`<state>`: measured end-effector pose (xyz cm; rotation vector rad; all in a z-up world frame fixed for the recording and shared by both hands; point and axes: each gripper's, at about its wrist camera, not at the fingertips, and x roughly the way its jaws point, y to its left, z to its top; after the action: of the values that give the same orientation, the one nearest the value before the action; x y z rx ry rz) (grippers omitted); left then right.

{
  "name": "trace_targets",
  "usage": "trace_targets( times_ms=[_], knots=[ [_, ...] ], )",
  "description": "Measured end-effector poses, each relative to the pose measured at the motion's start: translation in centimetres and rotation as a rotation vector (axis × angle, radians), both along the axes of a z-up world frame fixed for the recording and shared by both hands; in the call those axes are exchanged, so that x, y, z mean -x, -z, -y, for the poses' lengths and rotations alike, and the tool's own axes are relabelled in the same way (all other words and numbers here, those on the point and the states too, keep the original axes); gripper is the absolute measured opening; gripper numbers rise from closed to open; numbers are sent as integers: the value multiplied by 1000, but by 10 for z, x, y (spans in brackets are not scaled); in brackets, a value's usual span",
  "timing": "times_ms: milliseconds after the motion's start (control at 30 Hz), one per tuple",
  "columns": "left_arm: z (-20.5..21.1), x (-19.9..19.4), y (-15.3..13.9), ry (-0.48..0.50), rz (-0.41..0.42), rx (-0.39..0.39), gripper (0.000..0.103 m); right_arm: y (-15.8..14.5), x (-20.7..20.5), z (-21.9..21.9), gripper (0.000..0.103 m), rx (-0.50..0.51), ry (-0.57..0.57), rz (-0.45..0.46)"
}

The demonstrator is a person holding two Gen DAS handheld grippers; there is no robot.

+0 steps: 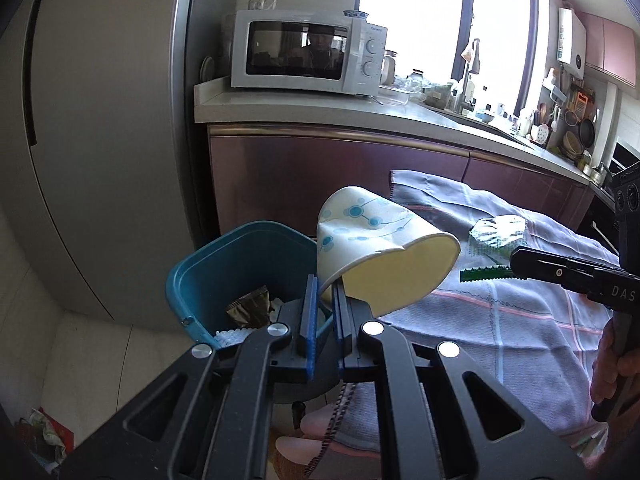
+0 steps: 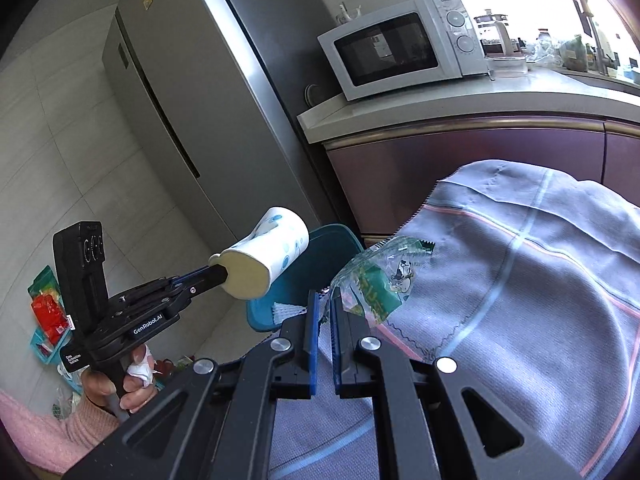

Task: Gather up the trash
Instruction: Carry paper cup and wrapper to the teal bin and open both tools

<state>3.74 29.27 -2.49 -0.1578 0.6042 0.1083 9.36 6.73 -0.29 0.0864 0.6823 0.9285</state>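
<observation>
My left gripper [image 1: 327, 280] is shut on the rim of a crumpled white paper cup with blue dots [image 1: 372, 236], held tilted in the air just right of and above a blue trash bin [image 1: 224, 264] that holds some wrappers. The cup [image 2: 268, 256], left gripper [image 2: 218, 274] and bin [image 2: 320, 264] also show in the right wrist view. My right gripper [image 2: 325, 296] is shut on the edge of a clear and green plastic wrapper [image 2: 376, 280], which lies on the grey checked cloth [image 2: 520, 280]. The wrapper [image 1: 492, 244] and right gripper [image 1: 516, 258] show in the left wrist view.
A grey fridge [image 1: 100, 140] stands left of the bin. Behind is a purple cabinet with a counter [image 1: 320, 112] bearing a white microwave [image 1: 308, 54] and kitchen clutter. Bags and a small basket [image 2: 48, 320] lie on the tiled floor at left.
</observation>
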Motion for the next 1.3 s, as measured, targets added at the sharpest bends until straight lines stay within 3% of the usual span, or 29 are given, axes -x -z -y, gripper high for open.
trace_targets(
  times_ms=[633,1300],
  knots=[
    [-60,-28,22,-133,-58,-10,7,-1,-24,-70,5,73,-120,9],
    [-66,-36,37,-162,-80,-5,7,15,-36,-100,5,131,-140,-15]
  ],
)
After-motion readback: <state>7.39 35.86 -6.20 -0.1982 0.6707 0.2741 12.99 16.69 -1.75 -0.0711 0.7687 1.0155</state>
